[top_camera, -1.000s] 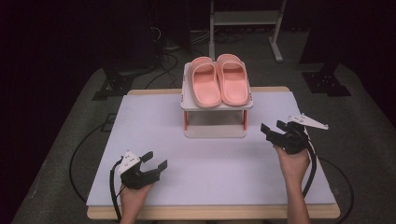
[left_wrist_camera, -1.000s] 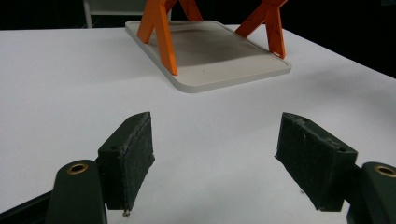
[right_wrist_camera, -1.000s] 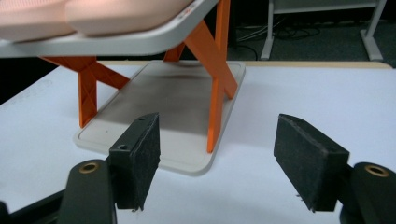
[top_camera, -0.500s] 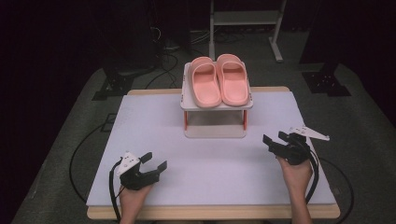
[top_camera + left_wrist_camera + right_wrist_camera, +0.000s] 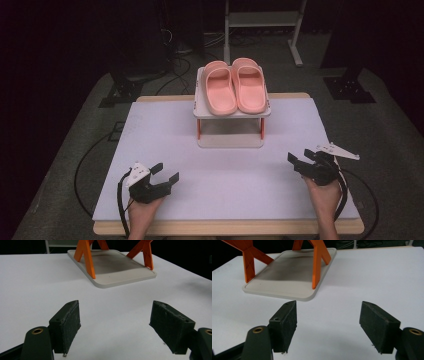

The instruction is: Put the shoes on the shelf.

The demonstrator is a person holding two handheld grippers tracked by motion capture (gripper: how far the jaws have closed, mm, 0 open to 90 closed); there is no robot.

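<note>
A pair of pink slippers [image 5: 235, 85] lies side by side on the top shelf of a small white rack [image 5: 230, 141] with orange legs [image 5: 86, 255], at the table's far middle. My left gripper [image 5: 165, 174] rests open near the front left of the white table top, nothing between its pads [image 5: 66, 326]. My right gripper [image 5: 300, 159] stands open at the front right, also empty, its pads [image 5: 284, 323] pointed toward the rack's lower tray [image 5: 287, 275].
The white table top [image 5: 150, 130] spreads wide between the grippers and the rack. Black cables [image 5: 85, 160] trail off both table sides. A metal stand [image 5: 260, 20] and dark tripod feet [image 5: 350, 85] sit on the floor behind.
My right gripper has drawn back toward the front edge of the table and a bit lower. The left gripper has stayed put.
</note>
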